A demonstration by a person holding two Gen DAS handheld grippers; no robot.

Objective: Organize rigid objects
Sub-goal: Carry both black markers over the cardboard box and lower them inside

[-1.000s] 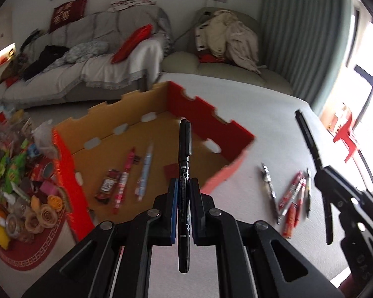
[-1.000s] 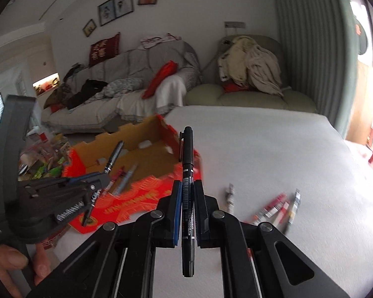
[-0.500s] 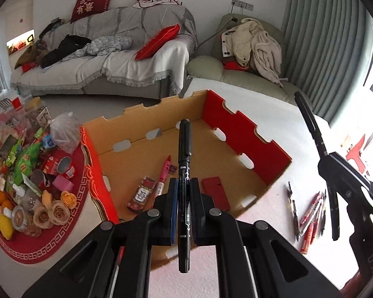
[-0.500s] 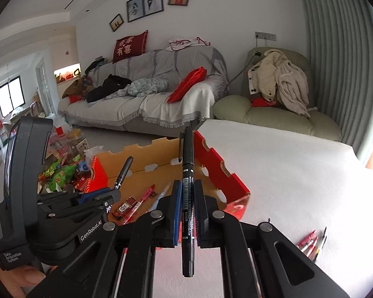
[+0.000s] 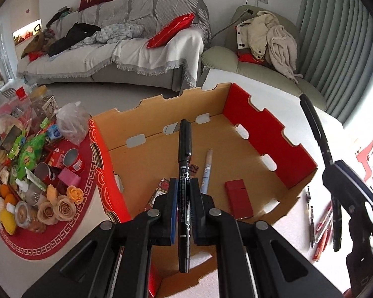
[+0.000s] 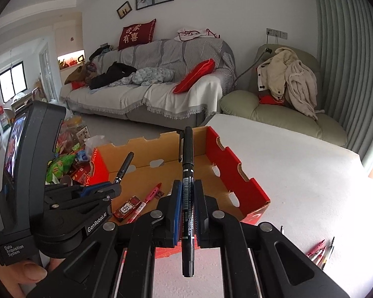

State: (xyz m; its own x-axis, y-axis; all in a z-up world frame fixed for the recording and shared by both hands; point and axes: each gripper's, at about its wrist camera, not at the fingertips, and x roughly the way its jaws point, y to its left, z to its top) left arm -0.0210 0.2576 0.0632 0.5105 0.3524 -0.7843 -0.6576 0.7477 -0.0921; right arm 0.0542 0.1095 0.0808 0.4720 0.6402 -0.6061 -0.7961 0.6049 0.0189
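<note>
Both grippers pinch black markers lengthwise, axis at 12 o'clock: left gripper [image 5: 184,198] with left marker [image 5: 184,164] hangs over the cardboard box [image 5: 261,134], nearer than right gripper [image 6: 187,208], whose right marker [image 6: 187,173] sits short of the near wall.

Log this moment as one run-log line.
left gripper: shut on black marker | right gripper: shut on black pen | both over cardboard box

Left claw [image 5: 184,203] clamped on black marker [image 5: 184,164], held over open cardboard box [image 5: 268,146] w/ red walls. Inside box: red case [image 5: 238,201], pale blue pen [image 5: 207,171]. Right claw [image 5: 335,181] at right edge grips 2nd black marker [image 5: 313,126]. Loose pens [image 5: 322,231] on white bench [image 5: 298,243] just beside box.
</note>
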